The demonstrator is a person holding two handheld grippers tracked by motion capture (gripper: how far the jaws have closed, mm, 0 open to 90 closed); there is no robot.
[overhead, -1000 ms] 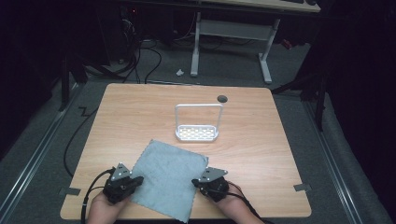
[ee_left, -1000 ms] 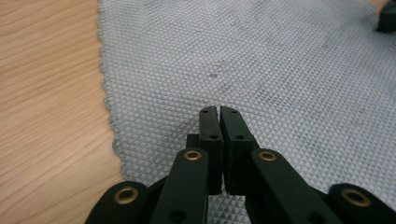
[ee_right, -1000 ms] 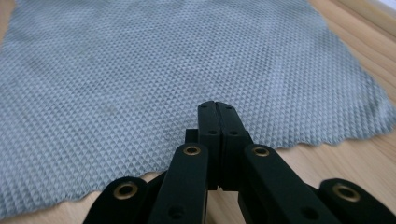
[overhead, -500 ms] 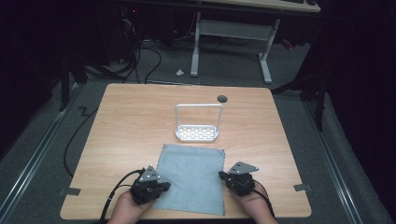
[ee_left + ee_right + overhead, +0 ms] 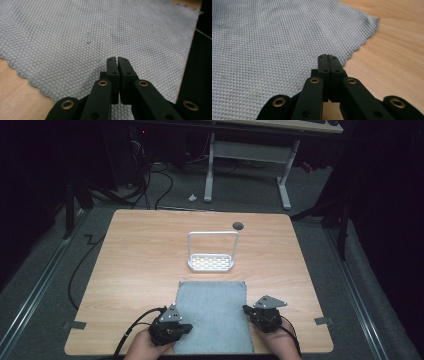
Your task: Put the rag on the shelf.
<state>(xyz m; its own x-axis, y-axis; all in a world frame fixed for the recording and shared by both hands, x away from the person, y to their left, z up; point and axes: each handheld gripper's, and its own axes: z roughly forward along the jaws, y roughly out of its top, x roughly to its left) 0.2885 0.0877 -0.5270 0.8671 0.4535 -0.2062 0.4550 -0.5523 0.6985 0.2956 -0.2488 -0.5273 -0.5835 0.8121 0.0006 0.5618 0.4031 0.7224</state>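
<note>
Grey waffle-weave cloth now squared on wooden desk, dragged nearer; left tool and right tool clamped on edges.

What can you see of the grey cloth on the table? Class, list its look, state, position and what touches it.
The grey cloth is a rectangle of waffle-textured fabric with wavy, pinked edges. It lies spread flat on the wooden table, near the person's edge, just short of the white wire rack and apart from it. The left gripper and the right gripper sit at its two side edges, jaws closed; whether they pinch the fabric cannot be told.
</note>
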